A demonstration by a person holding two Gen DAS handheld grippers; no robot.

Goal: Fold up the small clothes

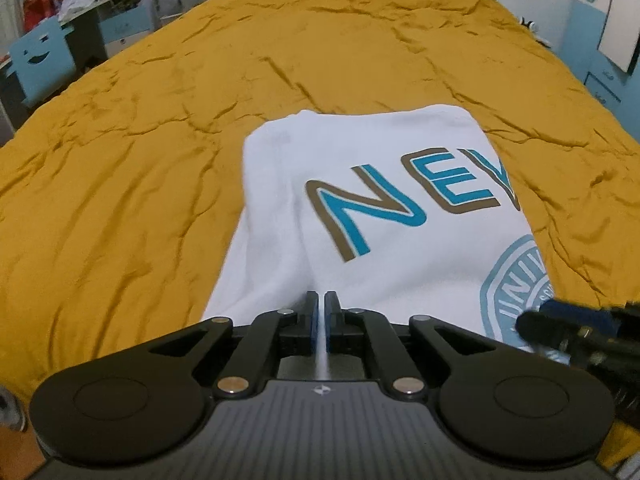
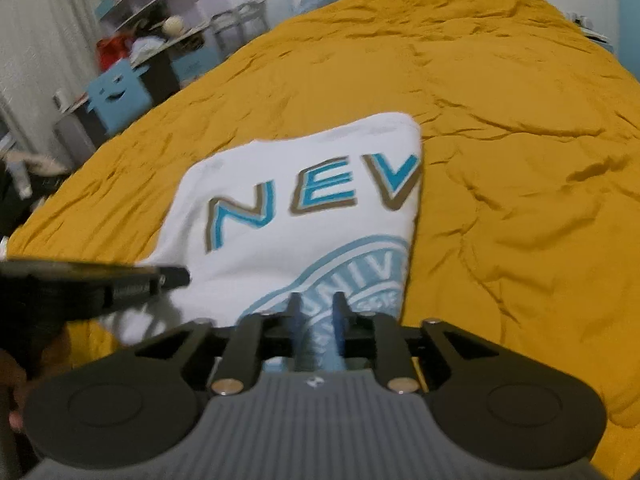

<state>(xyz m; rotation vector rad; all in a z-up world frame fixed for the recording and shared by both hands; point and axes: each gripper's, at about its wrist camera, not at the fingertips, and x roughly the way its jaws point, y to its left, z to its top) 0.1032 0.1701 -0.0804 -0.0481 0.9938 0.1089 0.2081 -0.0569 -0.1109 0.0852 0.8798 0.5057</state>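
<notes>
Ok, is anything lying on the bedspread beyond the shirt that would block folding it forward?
Nothing visible does. The white shirt lies on the mustard bedspread, which shows only wrinkles beyond its far edge. The left tongs and right tongs are both at its near edge, with cloth between their fingers.

Both wrist cameras are looking steeply down, close over the near edge of a white shirt (image 1: pixel 380 216) on a mustard bedspread (image 2: pixel 500 160), sharing both.
</notes>
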